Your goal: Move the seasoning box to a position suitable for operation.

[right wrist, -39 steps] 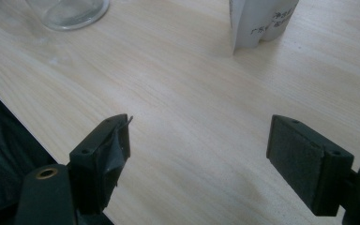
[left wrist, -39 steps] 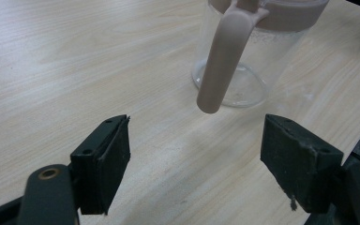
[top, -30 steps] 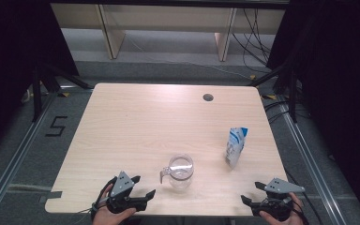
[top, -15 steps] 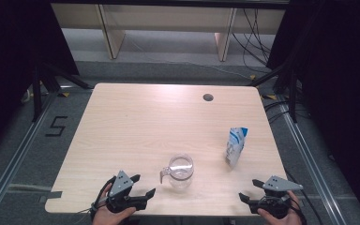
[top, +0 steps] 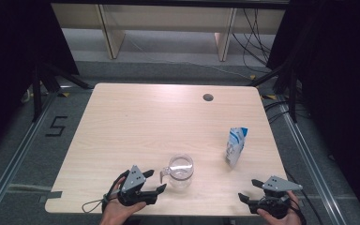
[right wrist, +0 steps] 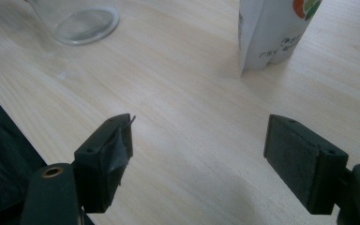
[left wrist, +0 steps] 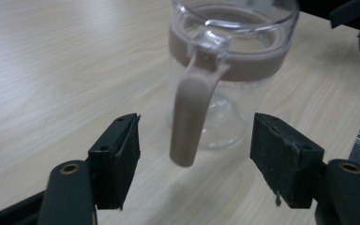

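Now | left gripper (left wrist: 194,154): jaws parted, just been closing, pads either side of pitcher (left wrist: 232,70) handle (left wrist: 192,112), not touching | right gripper (right wrist: 199,159): spread wide, empty, pouch (right wrist: 272,28) beyond

Most of the table (top: 136,122) was bare wood, so the whole far half and the left side were wide open for a pass. Only two things stood in the way: the glass jug (top: 181,171) near the front edge, and the white pouch (top: 236,146) upright off to its right, well apart from it. The gap between them was clear tabletop. The jug's handle (left wrist: 191,110) stuck out towards the left gripper (left wrist: 194,161), sitting untouched between its spread jaws.
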`<state>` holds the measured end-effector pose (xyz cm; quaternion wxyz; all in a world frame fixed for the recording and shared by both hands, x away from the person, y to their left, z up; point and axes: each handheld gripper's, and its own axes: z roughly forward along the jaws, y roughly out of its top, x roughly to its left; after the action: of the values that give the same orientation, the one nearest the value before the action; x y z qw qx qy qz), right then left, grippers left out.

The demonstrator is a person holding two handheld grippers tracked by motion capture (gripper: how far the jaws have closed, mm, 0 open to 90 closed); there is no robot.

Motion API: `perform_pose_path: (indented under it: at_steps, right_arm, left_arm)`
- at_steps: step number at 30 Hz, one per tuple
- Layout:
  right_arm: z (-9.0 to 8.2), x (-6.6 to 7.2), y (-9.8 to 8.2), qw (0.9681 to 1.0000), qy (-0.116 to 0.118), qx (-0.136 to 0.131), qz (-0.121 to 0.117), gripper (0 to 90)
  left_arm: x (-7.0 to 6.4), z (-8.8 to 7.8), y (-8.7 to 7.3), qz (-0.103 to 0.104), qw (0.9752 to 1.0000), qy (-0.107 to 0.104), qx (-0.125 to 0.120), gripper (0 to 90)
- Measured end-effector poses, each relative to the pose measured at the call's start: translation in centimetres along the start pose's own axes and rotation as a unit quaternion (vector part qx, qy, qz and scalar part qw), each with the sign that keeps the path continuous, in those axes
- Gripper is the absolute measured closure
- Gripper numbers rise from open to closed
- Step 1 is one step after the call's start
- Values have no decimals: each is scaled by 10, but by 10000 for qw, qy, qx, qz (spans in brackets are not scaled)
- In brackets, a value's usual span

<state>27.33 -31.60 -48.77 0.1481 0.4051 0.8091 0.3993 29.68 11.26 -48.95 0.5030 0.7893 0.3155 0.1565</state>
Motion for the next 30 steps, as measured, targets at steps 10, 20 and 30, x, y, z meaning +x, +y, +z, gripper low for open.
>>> perform_pose_path:
  at_steps: [10,20,30]
  right_arm:
    - [1,0,0,10000,79,17,36,248]
    - [3,-2,1,9998,192,36,-104,249]
    - [2,-1,0,9998,125,61,-113,250]
  left_arm:
    - [0,10,8,401,9991,-83,50,545]
    - [5,12,10,537,9980,-311,-76,712]
    - [0,14,11,844,9943,-652,-58,728]
